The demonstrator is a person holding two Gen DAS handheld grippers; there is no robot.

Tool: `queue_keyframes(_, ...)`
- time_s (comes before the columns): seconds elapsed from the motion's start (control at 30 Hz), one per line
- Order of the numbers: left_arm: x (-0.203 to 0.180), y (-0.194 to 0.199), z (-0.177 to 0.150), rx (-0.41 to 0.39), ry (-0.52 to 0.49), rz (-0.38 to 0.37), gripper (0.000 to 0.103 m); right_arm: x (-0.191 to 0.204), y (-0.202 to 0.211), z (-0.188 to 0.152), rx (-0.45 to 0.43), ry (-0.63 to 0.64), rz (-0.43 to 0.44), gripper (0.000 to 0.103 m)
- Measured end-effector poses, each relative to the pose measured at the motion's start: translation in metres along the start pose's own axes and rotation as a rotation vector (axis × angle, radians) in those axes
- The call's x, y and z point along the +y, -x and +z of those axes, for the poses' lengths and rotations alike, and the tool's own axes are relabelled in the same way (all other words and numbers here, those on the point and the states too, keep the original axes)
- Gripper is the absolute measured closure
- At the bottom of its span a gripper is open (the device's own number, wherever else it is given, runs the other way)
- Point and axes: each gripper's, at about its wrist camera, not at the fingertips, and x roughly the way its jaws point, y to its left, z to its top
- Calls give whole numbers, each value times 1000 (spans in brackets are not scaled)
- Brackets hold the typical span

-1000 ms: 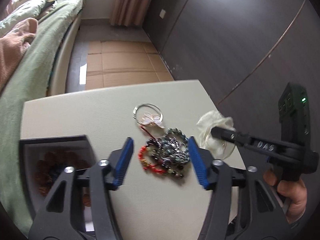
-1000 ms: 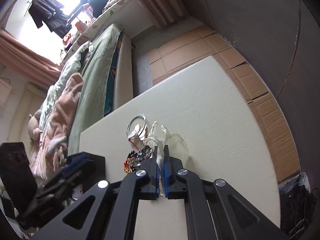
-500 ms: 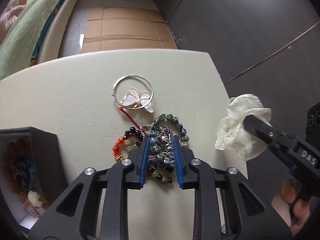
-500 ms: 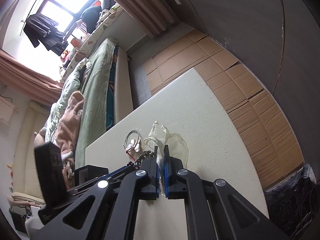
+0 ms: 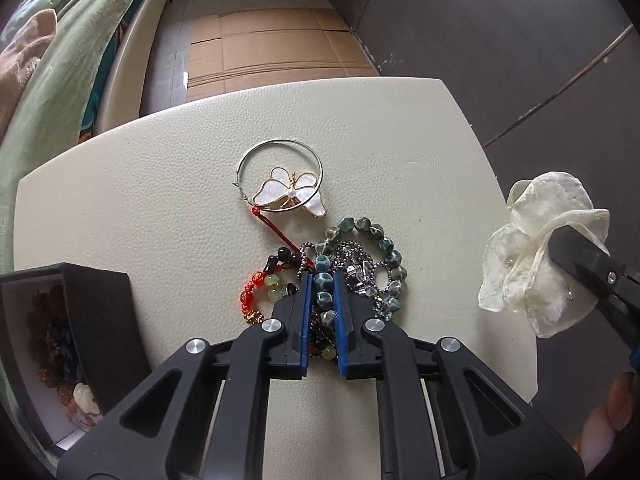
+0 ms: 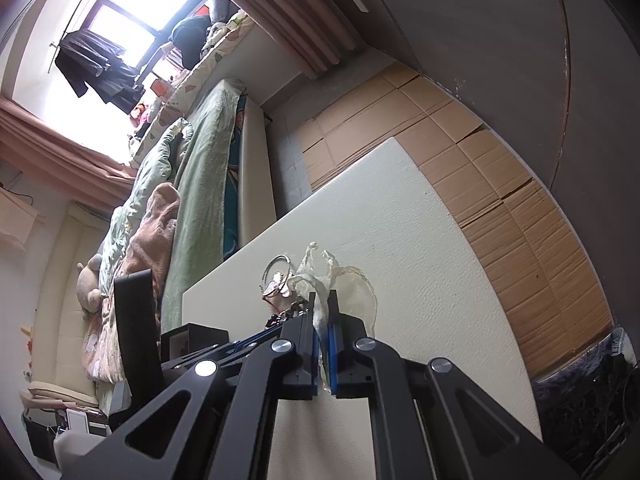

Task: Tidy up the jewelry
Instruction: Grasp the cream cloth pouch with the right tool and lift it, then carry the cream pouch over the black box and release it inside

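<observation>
On the cream table lies a tangle of bead bracelets. My left gripper points down into it, its jaws closing, and the blue pads press on beads of the teal bead bracelet. A red bead bracelet lies just to the left. Beyond the pile sits a butterfly brooch inside a silver hoop. My right gripper is shut on a translucent cream pouch, held above the table's right edge; the same pouch shows in the left wrist view.
An open black box holding several beaded pieces stands at the table's near left corner. A bed runs along the left side. Flattened cardboard covers the floor beyond the table, and a dark wall stands on the right.
My left gripper came down over the bracelet pile and its jaws went from wide open to closed around the teal beads. The right gripper lifted the pouch slightly, still shut on it.
</observation>
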Motion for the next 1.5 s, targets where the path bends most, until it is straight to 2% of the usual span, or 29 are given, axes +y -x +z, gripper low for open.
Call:
queue_keyframes(0.33,-14,59,-11,-119,-59,-57,92,3,14,-7,-38,-6,47,99)
queue_keyframes(0.6,-7,104,-22,-215,-71,-87,92,33,21,-17,-67,66,106,99)
queue_keyframes(0.87,20,139,-39,-308,-42,-116,92,61,22,-28,-91,117,171,99)
queue_keyframes(0.97,36,155,-50,-366,-35,-139,92,71,21,-31,-97,146,188,99)
queue_keyframes(1.2,78,176,-67,-444,28,-154,92,99,11,-42,-76,203,239,99)
queue_keyframes(1.37,101,182,-72,-464,59,-165,92,121,0,-56,-64,253,251,99)
queue_keyframes(1.5,122,173,-73,-446,92,-175,92,141,-8,-67,-54,305,254,99)
